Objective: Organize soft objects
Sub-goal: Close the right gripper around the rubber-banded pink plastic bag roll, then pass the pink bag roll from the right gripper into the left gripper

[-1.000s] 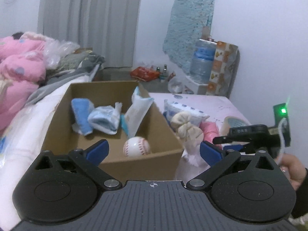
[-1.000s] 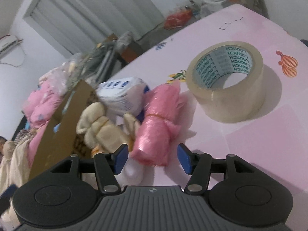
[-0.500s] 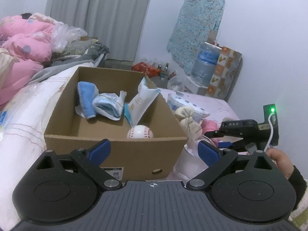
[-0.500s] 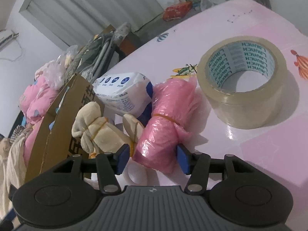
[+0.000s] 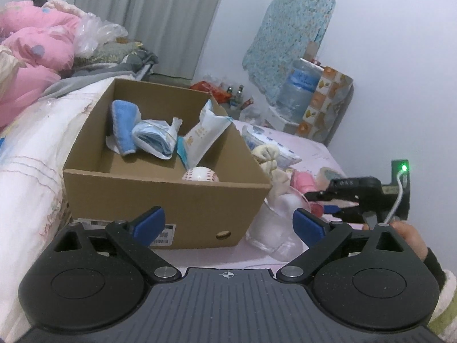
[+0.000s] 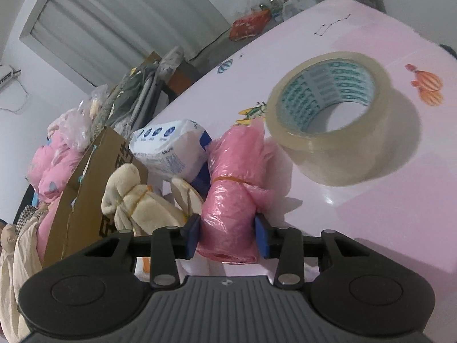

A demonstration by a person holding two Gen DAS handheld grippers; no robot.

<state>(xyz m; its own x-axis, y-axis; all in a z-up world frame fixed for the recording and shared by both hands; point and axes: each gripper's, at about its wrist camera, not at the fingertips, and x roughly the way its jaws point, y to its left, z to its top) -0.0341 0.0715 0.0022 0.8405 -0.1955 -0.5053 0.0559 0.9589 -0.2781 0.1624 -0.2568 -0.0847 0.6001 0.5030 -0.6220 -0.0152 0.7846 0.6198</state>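
Observation:
My right gripper (image 6: 228, 235) is shut on a pink plastic bundle (image 6: 232, 188) tied with a rubber band, lying on the pink table. Beside it lie a cream cloth bundle (image 6: 134, 203) and a white-and-blue tissue pack (image 6: 171, 148). My left gripper (image 5: 228, 223) is open and empty, in front of a cardboard box (image 5: 171, 200). The box holds a blue cloth (image 5: 122, 125), a bagged blue bundle (image 5: 155, 140), a white packet (image 5: 202, 137) and a baseball (image 5: 201, 175). The right gripper (image 5: 328, 200) also shows at the right in the left wrist view.
A roll of clear tape (image 6: 340, 114) stands on the table right of the pink bundle. A clear bag of white stuff (image 5: 271, 228) lies by the box's right corner. Pink bedding (image 5: 31, 57) is piled at the left. A water bottle (image 5: 297, 85) stands at the back.
My right gripper has moved forward and closed on the pink bundle. My left gripper has pulled back and lowered, so the box's front face now shows.

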